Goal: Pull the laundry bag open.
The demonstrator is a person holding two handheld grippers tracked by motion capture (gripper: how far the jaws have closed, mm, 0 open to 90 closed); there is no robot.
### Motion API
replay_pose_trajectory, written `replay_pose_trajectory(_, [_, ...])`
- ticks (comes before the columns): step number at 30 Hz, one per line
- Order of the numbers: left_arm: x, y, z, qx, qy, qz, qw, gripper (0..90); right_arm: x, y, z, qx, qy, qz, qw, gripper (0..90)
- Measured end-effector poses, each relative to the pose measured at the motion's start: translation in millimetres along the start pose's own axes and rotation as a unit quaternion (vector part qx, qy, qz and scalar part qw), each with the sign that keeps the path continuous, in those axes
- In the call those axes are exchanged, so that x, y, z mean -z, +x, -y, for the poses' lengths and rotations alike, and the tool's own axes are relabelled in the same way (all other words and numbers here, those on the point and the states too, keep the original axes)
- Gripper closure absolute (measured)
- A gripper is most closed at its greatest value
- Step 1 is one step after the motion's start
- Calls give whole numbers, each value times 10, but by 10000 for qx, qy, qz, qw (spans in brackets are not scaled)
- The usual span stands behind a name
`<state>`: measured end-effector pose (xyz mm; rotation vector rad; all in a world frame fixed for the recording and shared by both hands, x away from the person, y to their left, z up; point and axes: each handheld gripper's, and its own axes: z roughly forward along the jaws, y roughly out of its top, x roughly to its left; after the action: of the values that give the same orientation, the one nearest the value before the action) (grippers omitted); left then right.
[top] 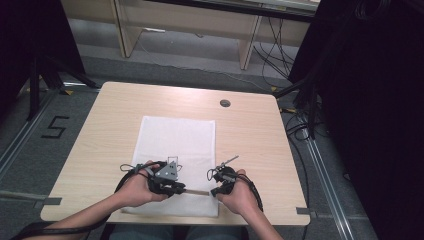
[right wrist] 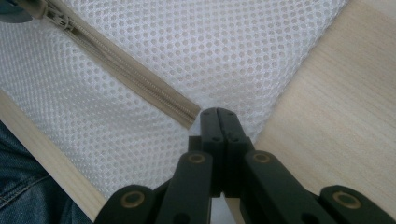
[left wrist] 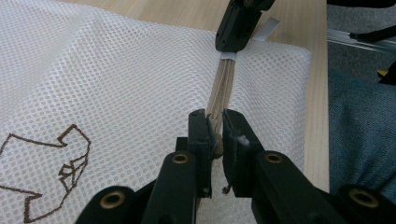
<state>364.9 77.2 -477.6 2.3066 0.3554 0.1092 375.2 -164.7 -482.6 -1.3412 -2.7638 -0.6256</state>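
Observation:
A white mesh bag [top: 175,145] lies flat on the table, its beige zipper [top: 198,191] along the near edge. My left gripper [top: 179,189] is shut on the zipper pull [left wrist: 216,140]; in the left gripper view its jaws [left wrist: 215,122] pinch the small beige tab. At the zipper's other end my right gripper [top: 213,191] grips the bag's corner. The right gripper view has its jaws [right wrist: 218,112] pressed together on the end of the zipper tape [right wrist: 140,86]. That gripper [left wrist: 237,23] also appears far off in the left gripper view.
The wooden table [top: 105,125] has a round cable hole [top: 225,103] at the back right. A brown outline logo [left wrist: 46,163] is printed on the bag. The person's jeans [left wrist: 359,140] lie just past the table's near edge. Cables [top: 300,125] run along the floor at right.

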Motion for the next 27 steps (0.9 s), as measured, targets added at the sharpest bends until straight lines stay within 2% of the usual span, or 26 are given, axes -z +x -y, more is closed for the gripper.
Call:
replay_pose_trajectory(1, [-1,-9,3,81,-2,0,10000,819,1,2,0,3,0,6,10000,900])
replay_pose_trajectory(2, [0,1,0,-7,0,2,10000,819,-1,-1,1,7,-5,9,10000,900])
replay_pose_trajectory(4, [-1,-10,4,79,10,2,10000,819,-1,1,0,4,-1,13,10000,900])
replay_pose_trajectory(9, [1,-6,5,33,32,-12,10000,819,-1,4,-1,-2,3,16,10000,900])
replay_pose_trajectory(11, [4,-3,9,95,-4,-8,10000,819,-1,3,0,2,-2,18,10000,900])
replay_pose_trajectory(12, [16,11,8,35,37,-17,10000,820,-1,4,-1,-3,2,20,10000,900])
replay_pose_trajectory(14, [10,-6,14,112,-27,0,9999,819,0,5,-1,-11,8,15,10000,900])
replay_pose_trajectory(17, [22,3,25,29,41,-20,10000,819,-1,6,-1,-8,7,24,10000,900])
replay_pose_trajectory(19, [38,13,36,59,29,-39,10000,819,0,5,-2,2,11,27,10000,900])
replay_pose_trajectory(20, [41,12,42,191,-55,23,9998,819,-2,5,-2,-10,11,30,10000,900])
replay_pose_trajectory(22, [50,18,47,138,-13,6,9999,819,-1,3,-2,-7,11,17,10000,900])
replay_pose_trajectory(27, [44,13,49,169,-44,18,9998,819,-2,5,-2,-13,9,27,10000,900])
